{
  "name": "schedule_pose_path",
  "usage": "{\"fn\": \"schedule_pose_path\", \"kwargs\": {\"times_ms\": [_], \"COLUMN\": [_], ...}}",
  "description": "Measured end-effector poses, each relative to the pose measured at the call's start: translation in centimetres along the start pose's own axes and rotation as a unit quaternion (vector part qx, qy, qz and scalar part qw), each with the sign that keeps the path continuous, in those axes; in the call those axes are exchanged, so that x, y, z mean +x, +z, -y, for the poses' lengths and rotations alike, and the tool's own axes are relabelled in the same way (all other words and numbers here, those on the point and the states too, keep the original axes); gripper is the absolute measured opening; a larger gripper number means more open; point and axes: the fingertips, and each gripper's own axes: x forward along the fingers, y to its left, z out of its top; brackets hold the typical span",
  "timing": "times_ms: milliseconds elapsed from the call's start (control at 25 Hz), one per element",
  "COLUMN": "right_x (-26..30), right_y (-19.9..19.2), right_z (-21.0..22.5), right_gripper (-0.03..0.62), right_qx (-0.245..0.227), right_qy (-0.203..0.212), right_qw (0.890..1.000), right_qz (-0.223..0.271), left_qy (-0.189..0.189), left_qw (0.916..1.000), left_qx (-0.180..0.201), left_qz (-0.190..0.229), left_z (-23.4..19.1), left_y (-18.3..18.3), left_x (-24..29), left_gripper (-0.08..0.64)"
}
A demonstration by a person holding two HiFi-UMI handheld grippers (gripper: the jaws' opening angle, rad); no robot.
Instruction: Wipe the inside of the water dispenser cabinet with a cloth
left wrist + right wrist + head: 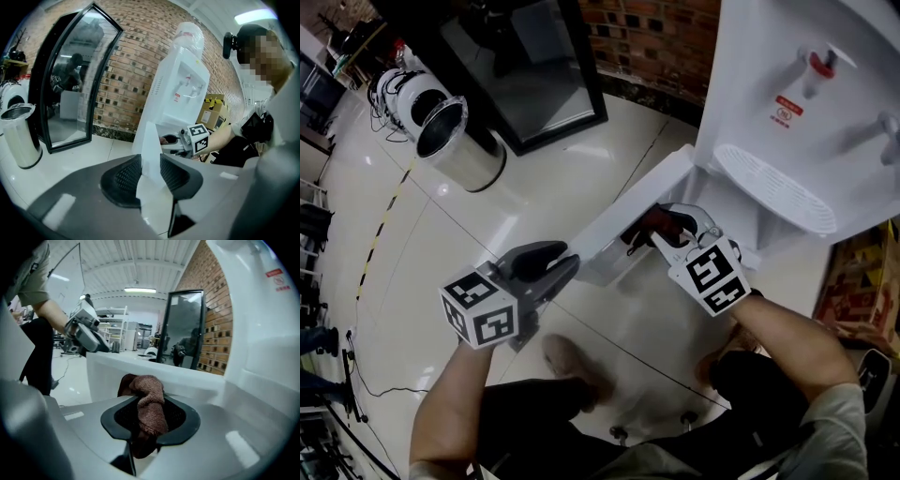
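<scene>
A white water dispenser stands at the upper right, its cabinet door swung open toward me. My left gripper is shut on the door's free edge, which sits between its pads. My right gripper is shut on a brown cloth, bunched between the pads and sticking out past them. In the head view the cloth is at the cabinet opening, just behind the open door. The cabinet's inside is hidden from view.
A steel bin stands on the glossy tiled floor at upper left, next to a black-framed glass panel leaning on the brick wall. Cardboard boxes sit beside the dispenser. My legs and feet are below the door.
</scene>
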Motion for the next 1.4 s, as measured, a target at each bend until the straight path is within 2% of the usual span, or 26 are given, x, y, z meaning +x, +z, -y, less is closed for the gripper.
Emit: {"fn": "schedule_pose_path", "kwargs": {"times_ms": [200,360,480,800,1200,1400], "right_x": [-0.1,-1.4,-2.4,-3.4,-3.3,-4.9], "right_y": [-0.9,-2.2,-3.1,-3.7,-4.0,-5.5], "right_z": [4.5,8.6,9.8,10.4,10.8,12.2], "right_gripper": [0.114,0.113,0.114,0.112,0.110,0.110], "right_qx": [0.072,0.143,0.175,0.184,0.181,0.190], "right_qy": [-0.068,-0.138,-0.161,-0.198,-0.206,-0.241], "right_qw": [0.995,0.980,0.971,0.963,0.962,0.951], "right_qz": [-0.002,-0.006,-0.003,0.001,-0.005,-0.031], "left_qy": [0.003,0.002,-0.001,0.002,0.001,-0.005], "left_qw": [1.0000,1.0000,1.0000,0.9999,0.9999,0.9999], "left_qx": [-0.001,0.002,0.008,0.008,0.015,0.012], "left_qz": [-0.002,-0.004,-0.003,-0.006,-0.003,-0.001], "left_z": [0.1,0.4,0.4,0.6,0.4,0.5], "left_y": [0.1,0.0,-0.1,0.1,0.1,0.1], "left_x": [0.1,0.2,0.3,0.5,0.5,0.8], "left_gripper": [0.126,0.124,0.124,0.123,0.121,0.121]}}
